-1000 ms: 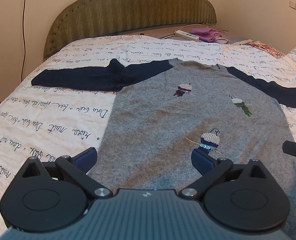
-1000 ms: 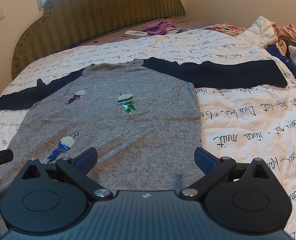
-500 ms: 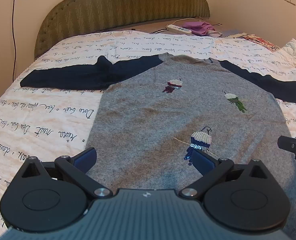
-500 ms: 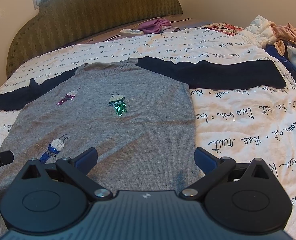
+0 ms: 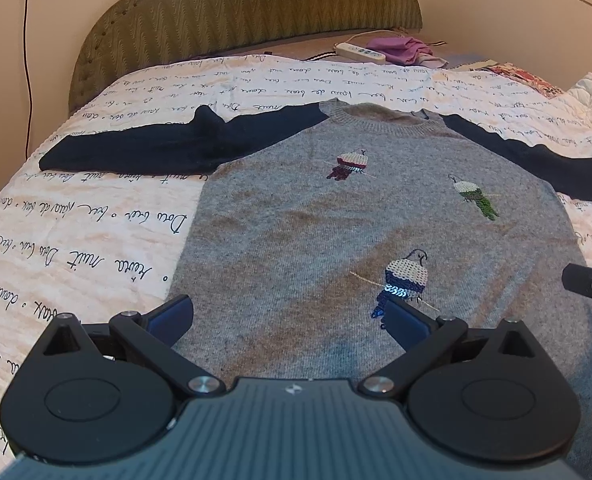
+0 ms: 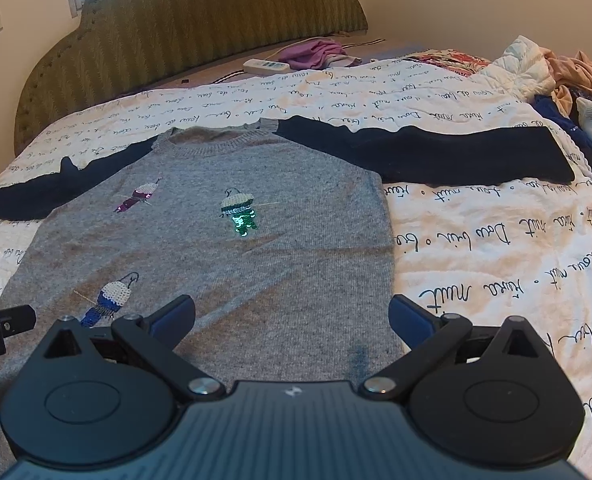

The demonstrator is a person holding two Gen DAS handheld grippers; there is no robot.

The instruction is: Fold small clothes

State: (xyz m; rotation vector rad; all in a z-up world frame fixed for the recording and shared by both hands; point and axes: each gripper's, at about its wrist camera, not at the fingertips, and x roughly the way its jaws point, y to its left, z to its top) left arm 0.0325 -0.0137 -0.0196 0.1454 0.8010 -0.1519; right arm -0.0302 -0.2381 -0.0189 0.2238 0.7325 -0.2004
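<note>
A small grey sweater (image 5: 316, 240) (image 6: 224, 264) with navy sleeves and three sequin birds lies flat, front up, on the bed. Its left sleeve (image 5: 168, 146) and right sleeve (image 6: 464, 156) stretch straight out sideways. My left gripper (image 5: 290, 314) hovers open over the lower left part of the grey body, nothing between its blue fingers. Over the lower right part, near the side seam, my right gripper (image 6: 292, 314) stands open and holds nothing. Each view catches a bit of the other gripper at its edge.
The bed wears a white quilt (image 5: 76, 248) printed with black script. A green padded headboard (image 5: 248, 8) stands behind. A white power strip (image 5: 360, 51) and purple cloth (image 5: 400, 46) lie at the head; a pile of clothes (image 6: 568, 80) sits at the right.
Both grippers have drifted slightly, so the sweater sits a little further left and lower in the views. The sweater itself has not moved and both stay open.
</note>
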